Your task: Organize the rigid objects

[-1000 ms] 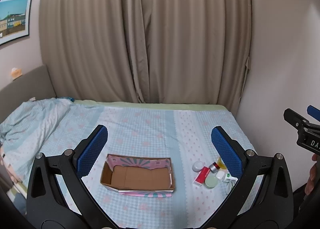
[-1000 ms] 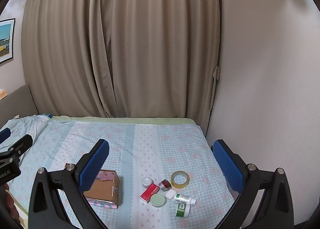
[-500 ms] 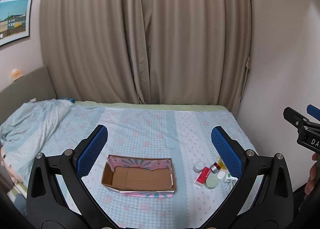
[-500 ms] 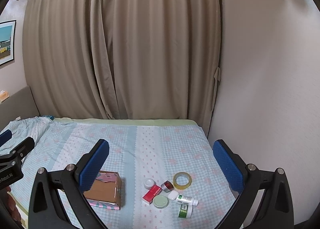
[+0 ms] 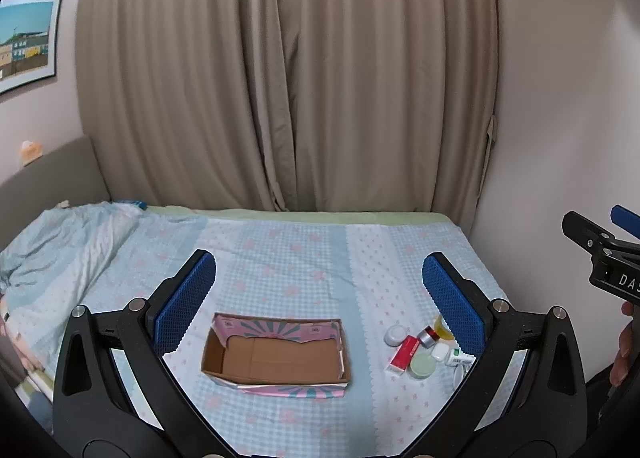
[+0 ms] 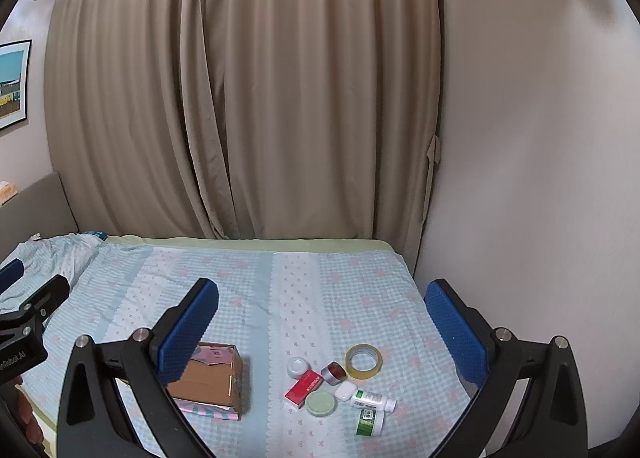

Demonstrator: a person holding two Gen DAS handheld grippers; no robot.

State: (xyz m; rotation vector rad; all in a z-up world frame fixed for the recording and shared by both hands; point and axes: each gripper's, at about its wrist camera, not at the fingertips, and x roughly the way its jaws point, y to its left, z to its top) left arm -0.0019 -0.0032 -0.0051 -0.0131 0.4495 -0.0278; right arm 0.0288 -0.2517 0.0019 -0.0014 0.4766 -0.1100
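Observation:
An open cardboard box [image 5: 276,354] with pink patterned sides lies on the checked bedspread; it also shows in the right wrist view [image 6: 208,382]. Right of it lies a cluster: a red box [image 6: 303,385], green round lid [image 6: 320,403], white jar [image 6: 297,367], red-and-silver jar [image 6: 333,372], tape roll [image 6: 363,361], small white case [image 6: 345,391] and two white bottles [image 6: 372,402]. My left gripper [image 5: 319,290] is open and empty, held above the box. My right gripper [image 6: 321,318] is open and empty, held above the cluster.
The bed [image 6: 280,290] meets a wall [image 6: 520,218] on the right and beige curtains [image 5: 288,78] behind. A rumpled blue duvet [image 5: 52,250] lies at the left. The right gripper's body shows at the left wrist view's right edge [image 5: 604,258].
Both grippers have moved slightly; the box and cluster sit a little lower and more central in view. Nothing on the bed has moved.

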